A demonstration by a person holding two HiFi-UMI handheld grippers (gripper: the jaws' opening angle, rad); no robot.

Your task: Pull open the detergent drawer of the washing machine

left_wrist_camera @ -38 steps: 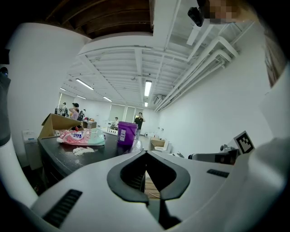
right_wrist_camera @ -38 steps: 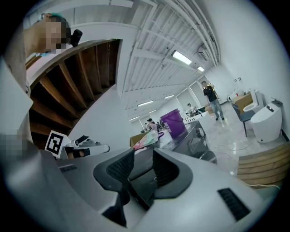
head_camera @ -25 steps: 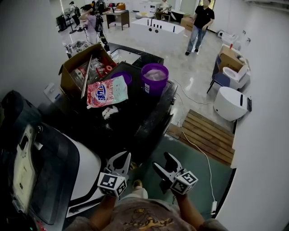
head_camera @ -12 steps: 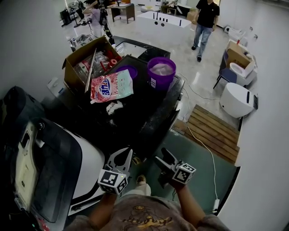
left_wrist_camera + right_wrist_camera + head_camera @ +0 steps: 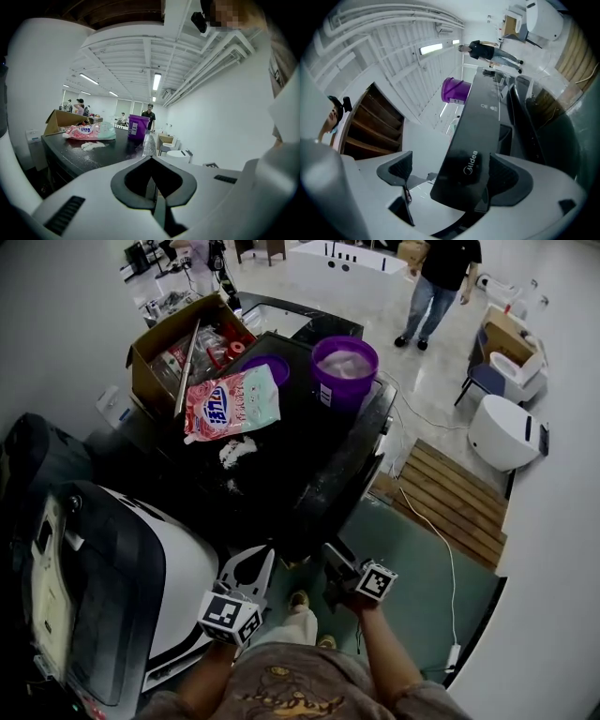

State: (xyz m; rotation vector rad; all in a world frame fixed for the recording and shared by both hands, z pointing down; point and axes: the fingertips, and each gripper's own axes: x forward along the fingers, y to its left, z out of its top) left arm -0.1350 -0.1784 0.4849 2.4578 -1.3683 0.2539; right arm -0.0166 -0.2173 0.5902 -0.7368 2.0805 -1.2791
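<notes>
The washing machine [image 5: 281, 474] is black and stands ahead of me, with its front face under the top's near edge. In the right gripper view a glossy black front panel [image 5: 471, 164] with a brand logo lies between the jaws. My right gripper [image 5: 452, 176] is open wide around that panel; the right pad [image 5: 506, 180] is next to its edge and the left pad stands clear. In the head view the right gripper [image 5: 334, 563] points at the machine's front. My left gripper [image 5: 265, 555] hangs just to its left, jaws together and empty, and is seen as the left gripper [image 5: 153, 187] in its own view.
On the machine's top lie a pink detergent bag [image 5: 234, 401], spilled white powder [image 5: 232, 456], a purple bucket [image 5: 345, 369] and a cardboard box [image 5: 178, 343]. A white appliance [image 5: 187, 587] stands at my left. A wooden pallet [image 5: 450, 498] lies at the right. A person [image 5: 441, 277] walks behind.
The right gripper has moved in towards the machine's front, rolled, and its jaws stand wider. The left gripper has shifted slightly the same way.
</notes>
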